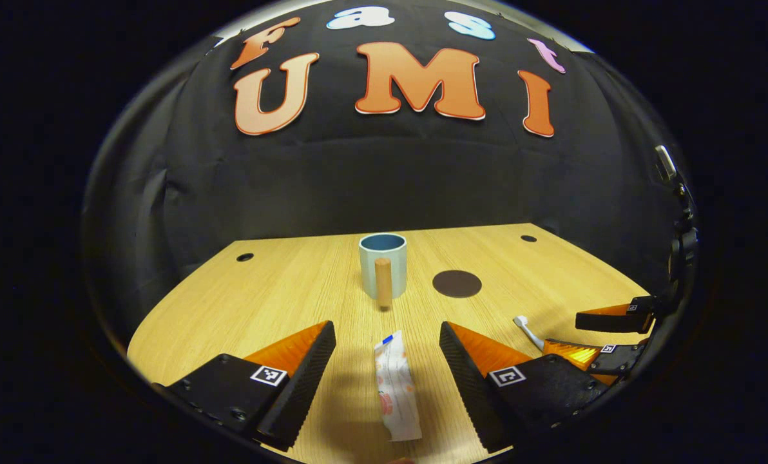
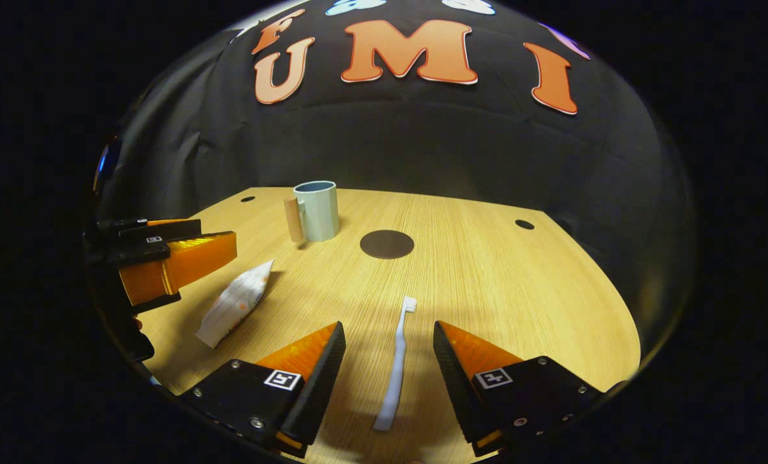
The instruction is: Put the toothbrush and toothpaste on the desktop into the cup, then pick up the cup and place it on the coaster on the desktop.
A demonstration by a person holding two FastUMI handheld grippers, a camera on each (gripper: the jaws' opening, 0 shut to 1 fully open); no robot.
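Observation:
A pale blue cup (image 1: 383,264) with a wooden handle stands upright mid-table, also in the right gripper view (image 2: 316,209). A dark round coaster (image 1: 457,283) (image 2: 386,244) lies just right of it. The white toothpaste tube (image 1: 397,386) lies flat between the fingers of my left gripper (image 1: 387,332), which is open and not touching it. The white toothbrush (image 2: 397,361) lies flat between the fingers of my right gripper (image 2: 389,332), open too. The toothbrush head (image 1: 527,328) peeks out beside the right gripper (image 1: 606,335) in the left gripper view. The left gripper (image 2: 191,258) hovers over the tube (image 2: 232,303).
The wooden table (image 2: 487,277) has small dark holes near its back corners (image 1: 245,257) (image 2: 524,224). Black cloth closes the booth behind the table. The table's right edge curves close to the right gripper.

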